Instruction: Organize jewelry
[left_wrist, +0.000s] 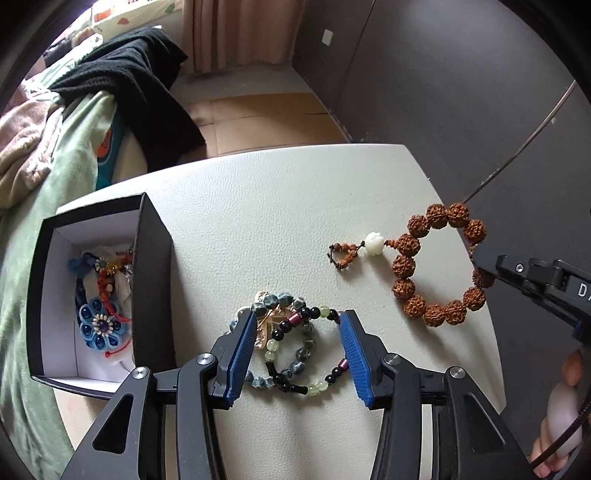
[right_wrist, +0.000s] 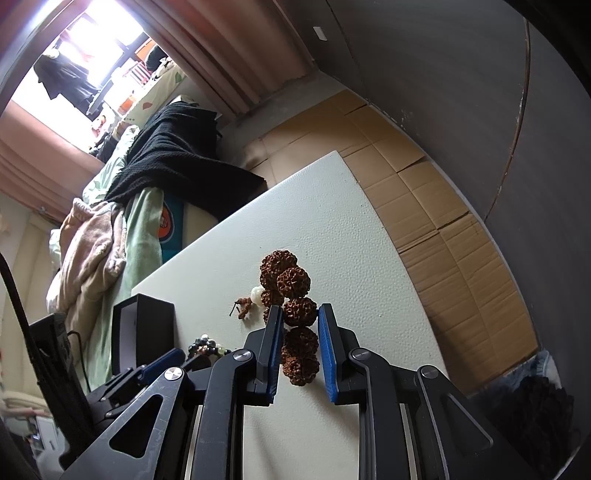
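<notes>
— Brown, knobbly seed beads: that's the rudraksha bracelet (left_wrist: 439, 264), lying flat on the white counter (left_wrist: 258, 221), well to the far side of the black box (left_wrist: 153, 280) from the heap of beads. Who has it?

— The right gripper (right_wrist: 300, 318). Its blue pads (right_wrist: 327, 350) stand either side of one bead on the ring's near edge and look closed on it. The ring's tassel with the white bead (left_wrist: 373, 244) points back toward the box.

— And the left gripper (left_wrist: 298, 325)?

— Jaws apart, straddling the tangle of glass-bead bracelets (left_wrist: 291, 343) just beside the box; nothing clamped yet. It is the nearer one to the box.

— Count?

— One rudraksha bracelet; two, perhaps three, strands in the tangle, plus a gold piece, too knotted to tell. One box, open, with a blue flower ornament (left_wrist: 100, 325) and red cords already inside.

— So the rudraksha must cross over the tangle to reach the box.

— Likely, yes.
</notes>
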